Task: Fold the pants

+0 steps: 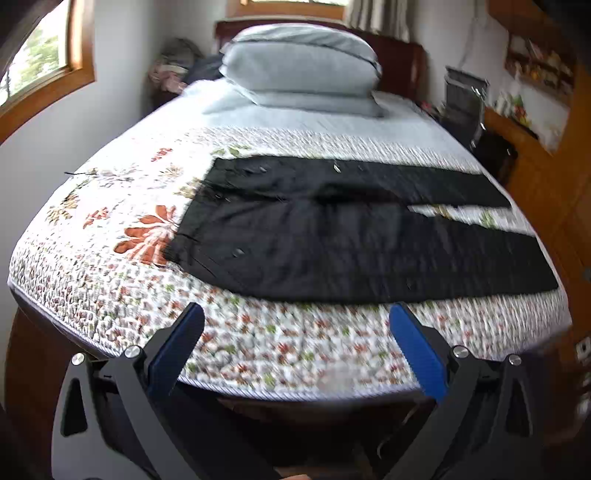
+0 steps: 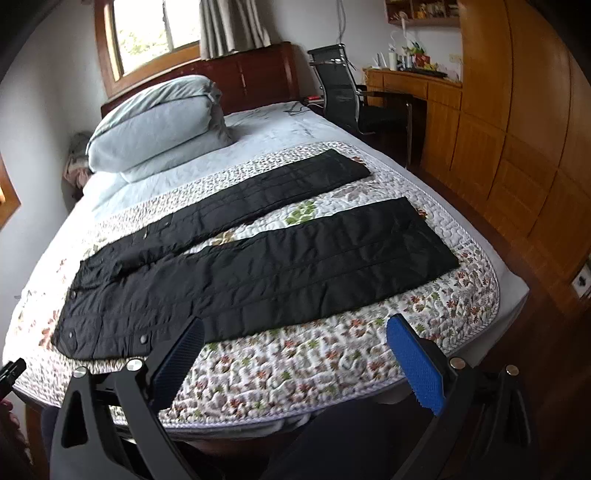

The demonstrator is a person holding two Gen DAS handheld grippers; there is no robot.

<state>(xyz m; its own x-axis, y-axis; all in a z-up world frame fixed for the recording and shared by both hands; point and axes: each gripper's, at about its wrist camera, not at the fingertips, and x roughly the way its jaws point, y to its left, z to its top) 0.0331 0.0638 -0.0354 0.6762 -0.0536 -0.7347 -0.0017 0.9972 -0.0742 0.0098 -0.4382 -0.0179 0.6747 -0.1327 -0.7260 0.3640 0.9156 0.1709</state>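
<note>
You have a floral quilted bedspread (image 2: 295, 369) covering the near half of the bed, with a pale blue sheet (image 2: 273, 129) beyond it; a folded pale blue duvet (image 2: 159, 125) sits stacked toward the dark wooden headboard (image 2: 255, 77). You will note a wood-framed window (image 2: 155, 37) with a curtain (image 2: 232, 26) behind the headboard; a black mesh office chair (image 2: 340, 88) stands beside the bed's far right corner, at a wooden desk (image 2: 410, 85) cluttered with small items too small to identify; wooden cabinet panelling (image 2: 517, 129) runs along the right wall.
</note>
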